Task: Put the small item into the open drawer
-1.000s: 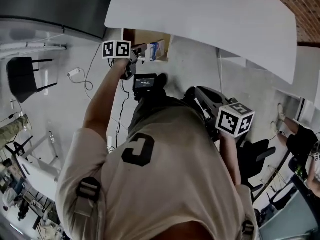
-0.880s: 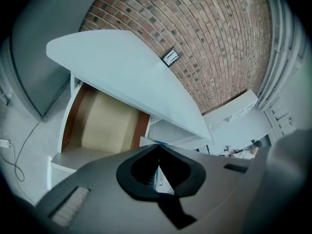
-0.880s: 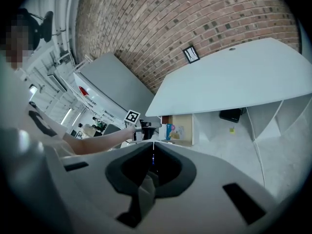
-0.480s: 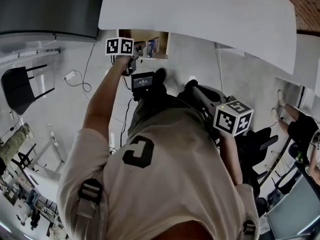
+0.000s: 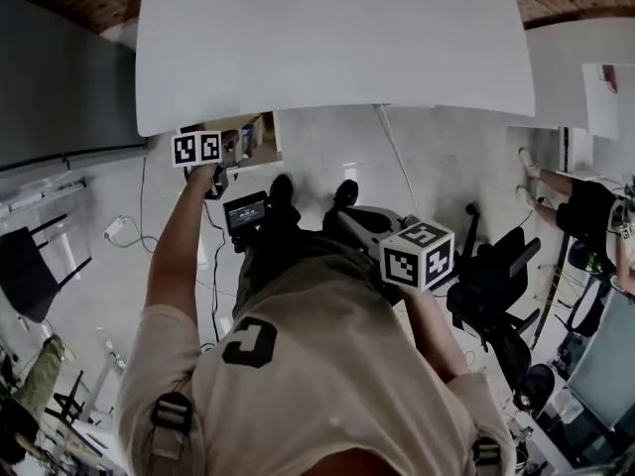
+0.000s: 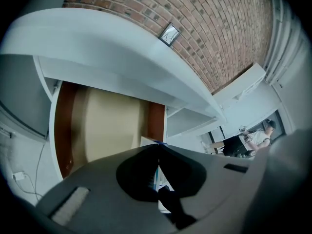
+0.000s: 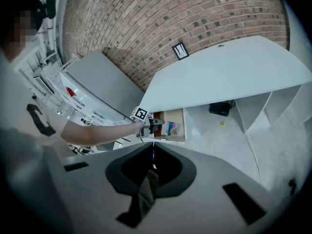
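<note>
The open drawer [image 5: 230, 139] sticks out under the left end of the white desk [image 5: 327, 43]; its beige bottom [image 6: 107, 123] fills the left gripper view. A small blue-and-white box [image 5: 251, 137] [image 7: 170, 128] lies inside it at the right side. My left gripper [image 5: 230, 145] [image 7: 155, 123] is held at the drawer's front, jaws shut tip to tip [image 6: 158, 145], with the box showing just behind them. My right gripper [image 5: 342, 218] hangs back near my body, aimed at the drawer, shut [image 7: 153, 143] and with nothing in it.
A black office chair [image 5: 496, 286] stands to my right, and a seated person [image 5: 585, 216] is farther right. A grey cabinet [image 5: 60, 77] flanks the desk on the left. Cables [image 5: 119, 228] lie on the floor. A black box [image 7: 220, 108] sits under the desk.
The head camera has swung, so desk and drawer now sit lower and further left in view. My left gripper stays at the drawer front; the right gripper keeps close to my body.
</note>
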`<state>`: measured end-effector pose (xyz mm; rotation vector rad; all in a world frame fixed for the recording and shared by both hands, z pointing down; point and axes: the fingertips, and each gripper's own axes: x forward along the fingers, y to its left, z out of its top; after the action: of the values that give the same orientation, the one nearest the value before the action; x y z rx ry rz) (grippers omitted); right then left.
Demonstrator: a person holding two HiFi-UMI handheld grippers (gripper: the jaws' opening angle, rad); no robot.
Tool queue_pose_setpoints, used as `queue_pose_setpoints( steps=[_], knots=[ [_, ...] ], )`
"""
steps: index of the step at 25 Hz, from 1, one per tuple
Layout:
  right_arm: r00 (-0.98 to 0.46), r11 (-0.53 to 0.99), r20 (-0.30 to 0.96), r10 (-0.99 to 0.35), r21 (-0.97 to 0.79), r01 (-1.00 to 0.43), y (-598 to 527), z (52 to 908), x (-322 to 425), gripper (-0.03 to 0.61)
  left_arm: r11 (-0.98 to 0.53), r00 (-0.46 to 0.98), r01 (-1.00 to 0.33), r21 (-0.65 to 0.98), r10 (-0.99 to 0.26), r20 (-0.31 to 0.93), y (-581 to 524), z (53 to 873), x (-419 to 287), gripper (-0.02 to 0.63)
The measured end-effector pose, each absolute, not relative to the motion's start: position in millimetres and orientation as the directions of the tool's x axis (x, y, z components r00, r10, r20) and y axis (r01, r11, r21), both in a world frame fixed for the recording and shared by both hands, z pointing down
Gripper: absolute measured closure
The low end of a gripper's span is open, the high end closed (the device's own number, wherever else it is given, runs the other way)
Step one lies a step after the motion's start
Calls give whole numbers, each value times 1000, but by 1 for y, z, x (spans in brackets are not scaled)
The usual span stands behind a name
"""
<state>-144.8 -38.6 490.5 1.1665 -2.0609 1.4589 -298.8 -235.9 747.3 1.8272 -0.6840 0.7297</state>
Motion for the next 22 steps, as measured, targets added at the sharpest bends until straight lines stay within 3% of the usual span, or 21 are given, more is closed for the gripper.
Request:
queue_pose_setpoints(
  steps=[14,22],
  knots=[
    [-592,41,705,-391,-629,-776,-26,510,-135,574,-238,573,-815,529,-187,798,-240,796,-332,612],
    [-572,15,728,-378,-613,-790,-26,523,-133,574,-275,767,-638,719,-145,625,-245,784,-295,612]
  ],
)
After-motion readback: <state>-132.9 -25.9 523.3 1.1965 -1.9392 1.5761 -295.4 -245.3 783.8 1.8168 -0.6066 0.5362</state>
